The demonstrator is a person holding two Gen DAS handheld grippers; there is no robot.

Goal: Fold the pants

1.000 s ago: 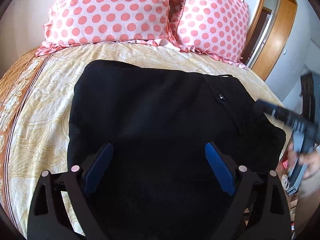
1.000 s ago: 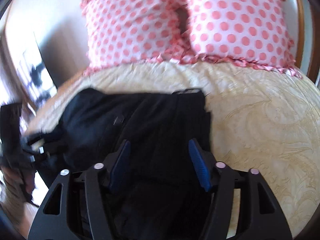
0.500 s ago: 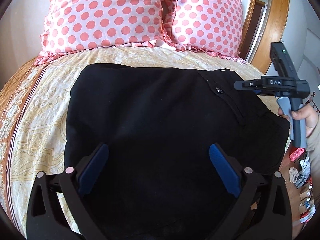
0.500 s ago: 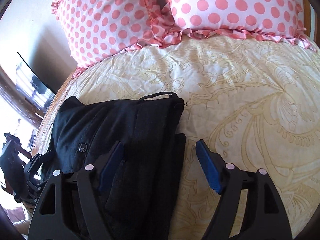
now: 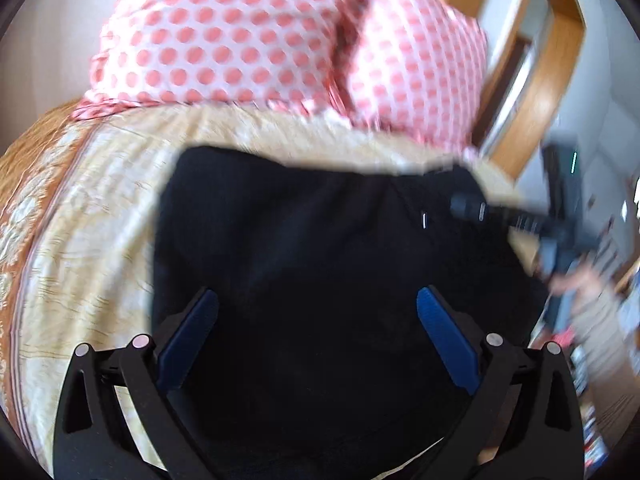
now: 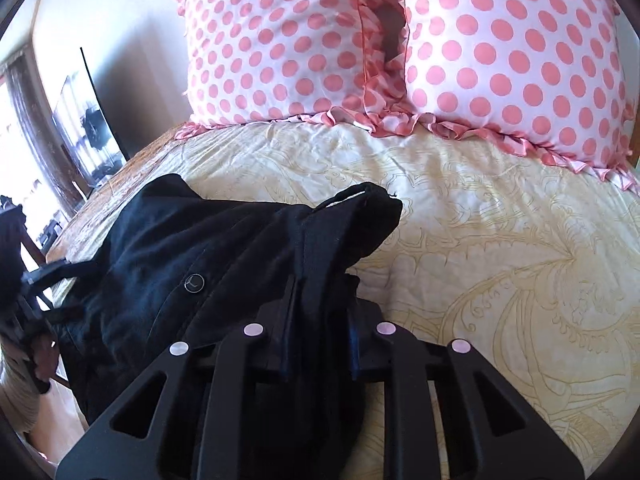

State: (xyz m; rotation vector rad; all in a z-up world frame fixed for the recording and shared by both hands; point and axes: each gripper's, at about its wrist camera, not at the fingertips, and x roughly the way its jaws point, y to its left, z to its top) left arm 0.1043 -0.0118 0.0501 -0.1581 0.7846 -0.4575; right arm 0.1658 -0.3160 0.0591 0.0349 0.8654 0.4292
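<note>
A bed [image 6: 500, 208] with a cream patterned cover is seen ahead of both hand-held grippers, and two pink-dotted pillows [image 6: 500, 48] are propped at its far end. Black pants [image 5: 304, 248] are spread on the cover, below and ahead of the left hand-held gripper [image 5: 316, 332], whose blue pads [image 5: 448, 344] are held wide apart over the cloth with nothing gripped. The right hand-held gripper [image 6: 318, 312] has just been closing; a raised fold at the pants' right edge is pinched between its pads. A round button [image 6: 194, 282] is seen on the cloth just left of that gripper.
</note>
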